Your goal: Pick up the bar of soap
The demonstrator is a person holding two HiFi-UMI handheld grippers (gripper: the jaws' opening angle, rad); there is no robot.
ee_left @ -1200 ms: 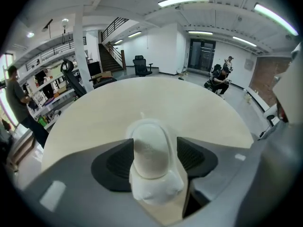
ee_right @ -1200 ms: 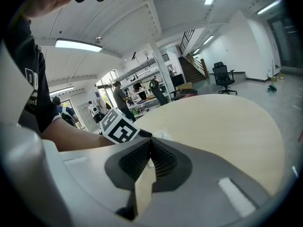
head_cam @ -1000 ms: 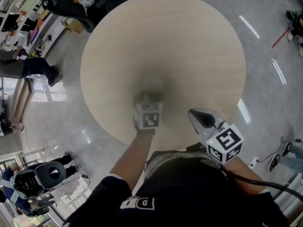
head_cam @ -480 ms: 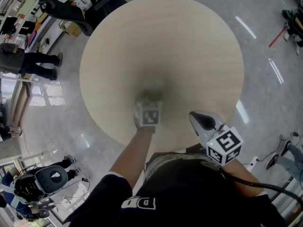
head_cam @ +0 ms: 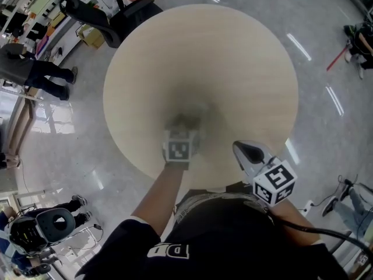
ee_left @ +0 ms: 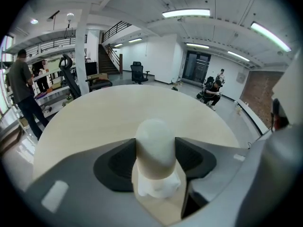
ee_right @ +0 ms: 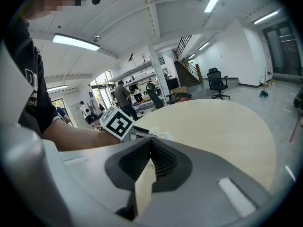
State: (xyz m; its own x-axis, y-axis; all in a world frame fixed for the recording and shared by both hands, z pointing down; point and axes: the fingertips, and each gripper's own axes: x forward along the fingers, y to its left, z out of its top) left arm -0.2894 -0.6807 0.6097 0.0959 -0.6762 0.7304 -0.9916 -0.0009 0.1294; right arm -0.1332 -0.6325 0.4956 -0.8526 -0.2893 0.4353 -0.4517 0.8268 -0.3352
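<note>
Your left gripper (ee_left: 155,161) has just been closing its jaws, and they clasp the bar of soap (ee_left: 155,138) on both sides, between the round table's (head_cam: 233,57) middle and near edge. Your right gripper (ee_right: 150,145) hangs over the near right edge, jaws together.

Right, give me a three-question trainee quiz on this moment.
1. True or false: the right gripper holds the bar of soap.
2. Which gripper has the bar of soap between its jaws? A. left B. right C. neither
3. Fill in: the table top is ____ in shape.
Key: 1 false, its jaws are shut on nothing. 2 A, the left gripper has just been closing its jaws and its pads lie against the bar's sides. 3 round.
</note>
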